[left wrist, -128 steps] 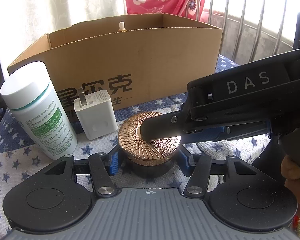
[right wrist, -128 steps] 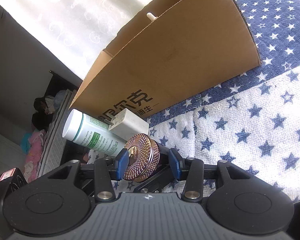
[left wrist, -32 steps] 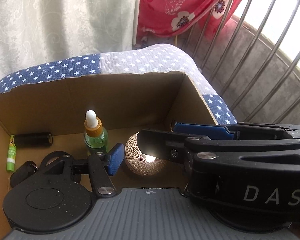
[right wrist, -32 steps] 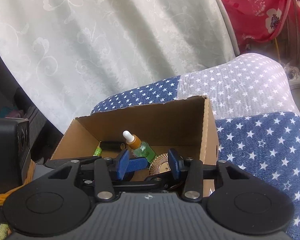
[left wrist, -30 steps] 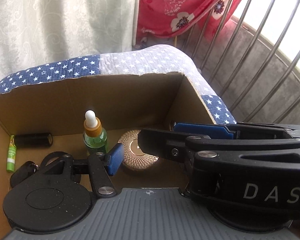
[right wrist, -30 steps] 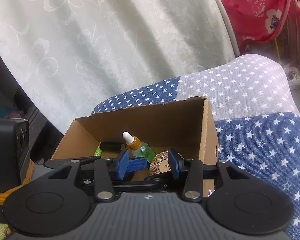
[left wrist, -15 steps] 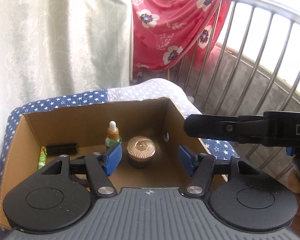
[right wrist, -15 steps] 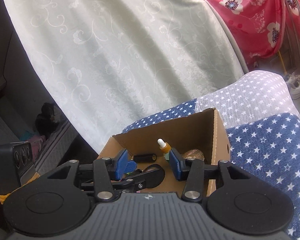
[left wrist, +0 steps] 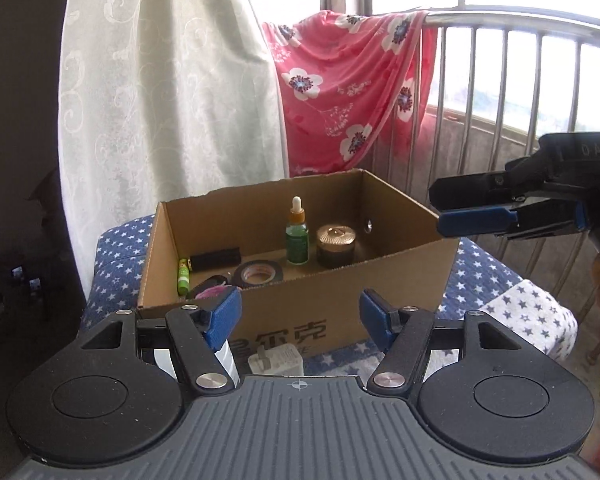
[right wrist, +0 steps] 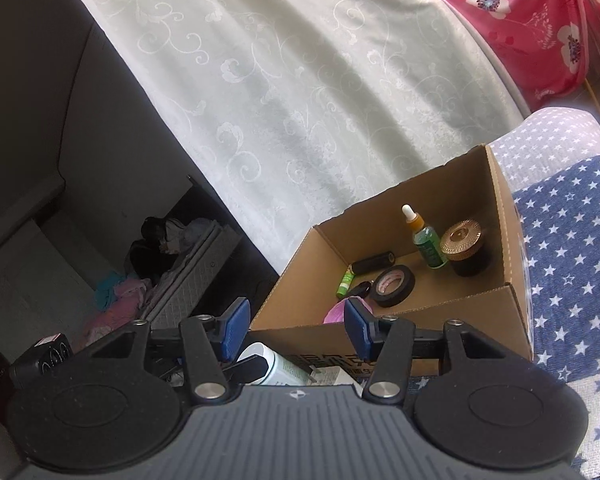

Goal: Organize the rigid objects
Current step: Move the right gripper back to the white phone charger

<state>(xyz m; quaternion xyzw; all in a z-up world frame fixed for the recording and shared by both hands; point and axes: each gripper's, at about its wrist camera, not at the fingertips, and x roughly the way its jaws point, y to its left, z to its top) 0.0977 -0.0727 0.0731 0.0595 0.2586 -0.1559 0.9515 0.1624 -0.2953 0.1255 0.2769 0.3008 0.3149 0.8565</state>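
Observation:
An open cardboard box [left wrist: 400, 280] stands on a star-patterned cloth. Inside it, at the right, a gold-lidded dark jar [left wrist: 336, 242] stands upright beside a green dropper bottle [left wrist: 297, 236], and both grippers are clear of it. My left gripper [left wrist: 300, 316] is open and empty, back in front of the box's near wall. My right gripper [left wrist: 440, 210] hovers at the box's right corner with its jaws opening and nothing between them. In the right wrist view the jar [right wrist: 462, 246] sits deep in the box [right wrist: 508, 220], well beyond my right gripper [right wrist: 296, 330].
The box also holds a black tape roll [left wrist: 259, 274], a black cylinder [left wrist: 215, 258] and a green stick [left wrist: 183, 276]. A white bottle [right wrist: 284, 368] and a white charger [left wrist: 276, 360] lie in front of the box. A curtain [left wrist: 160, 120] and metal railing [left wrist: 500, 120] stand behind.
Both grippers let go of the gold-lidded jar inside the box and drew back and up out of it. The jar stays upright beside the dropper bottle.

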